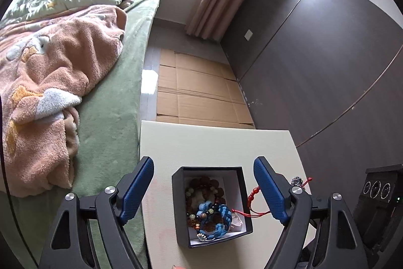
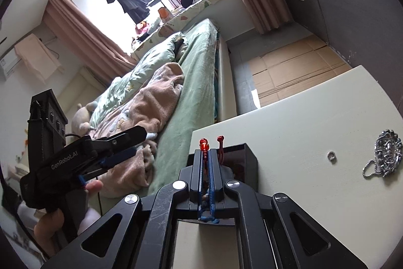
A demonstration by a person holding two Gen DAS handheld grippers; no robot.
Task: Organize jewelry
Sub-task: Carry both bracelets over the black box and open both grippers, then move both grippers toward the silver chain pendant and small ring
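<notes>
A black box [image 1: 180,213] with a white lining stands on the cream table [image 1: 214,143]. Inside lie brown bead bracelets [image 1: 201,187] and a blue braided bracelet [image 1: 221,217]. My left gripper [image 1: 204,161] hangs open above the box, one finger on each side, nothing between them. A red cord bracelet [image 1: 252,197] trails from the box's right edge. In the right wrist view my right gripper [image 2: 206,151] is shut on this red cord bracelet [image 2: 204,143], whose red beads stick out past the tips, just in front of the box [image 2: 248,163]. The left gripper [image 2: 137,141] shows at left, held by a hand [image 2: 47,221].
A silver chain with a pendant [image 2: 388,150] and a small ring [image 2: 332,155] lie on the table [image 2: 314,117] to the right. A bed [image 1: 113,97] with a pink blanket [image 1: 50,82] borders the table's left edge. Flat cardboard [image 1: 199,92] covers the floor beyond, and a dark wall [image 1: 314,67] stands at right.
</notes>
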